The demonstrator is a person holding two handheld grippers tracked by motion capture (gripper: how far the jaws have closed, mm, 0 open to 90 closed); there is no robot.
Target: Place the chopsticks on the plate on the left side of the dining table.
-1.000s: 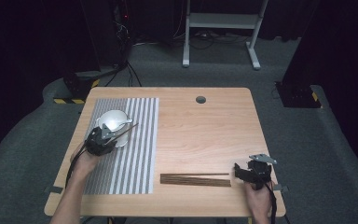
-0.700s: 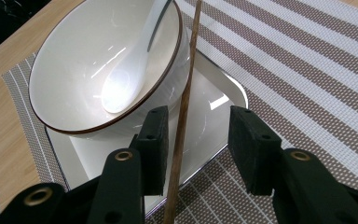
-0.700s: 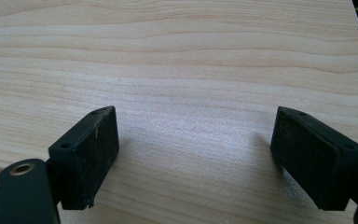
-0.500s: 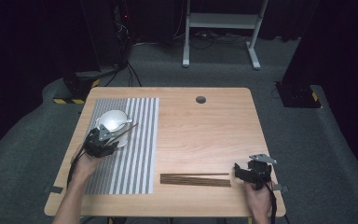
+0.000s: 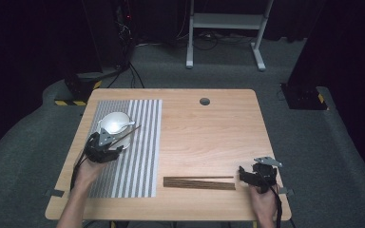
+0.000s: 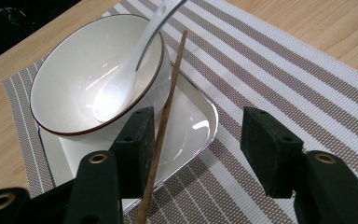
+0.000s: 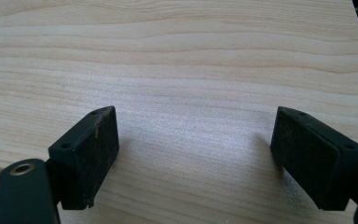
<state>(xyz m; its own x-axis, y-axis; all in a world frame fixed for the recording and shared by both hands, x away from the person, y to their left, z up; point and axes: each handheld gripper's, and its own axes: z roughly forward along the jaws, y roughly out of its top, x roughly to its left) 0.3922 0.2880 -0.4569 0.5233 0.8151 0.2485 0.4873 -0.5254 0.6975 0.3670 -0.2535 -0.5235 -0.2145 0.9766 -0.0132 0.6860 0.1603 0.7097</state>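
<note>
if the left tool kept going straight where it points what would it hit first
Most likely the white plate under the bowl, which lies just ahead between the open jaws of the left tool. The chopstick already rests by one jaw. Depth is unclear.

Light wooden table (image 5: 204, 137) with rounded corners and a dark round cable hole (image 5: 204, 101) near its far edge, set on grey carpet (image 5: 313, 142). Beyond it, white metal legs of a desk frame (image 5: 225, 33) standing on the carpet, with black cables (image 5: 133, 71) trailing across the floor on the left. Yellow-and-black hazard tape (image 5: 73, 102) by the table's far left corner. Dark black stand base (image 5: 302, 97) to the right. Surrounding room very dark, black curtains (image 5: 342, 42) at the sides; table brightly lit from above.
</note>
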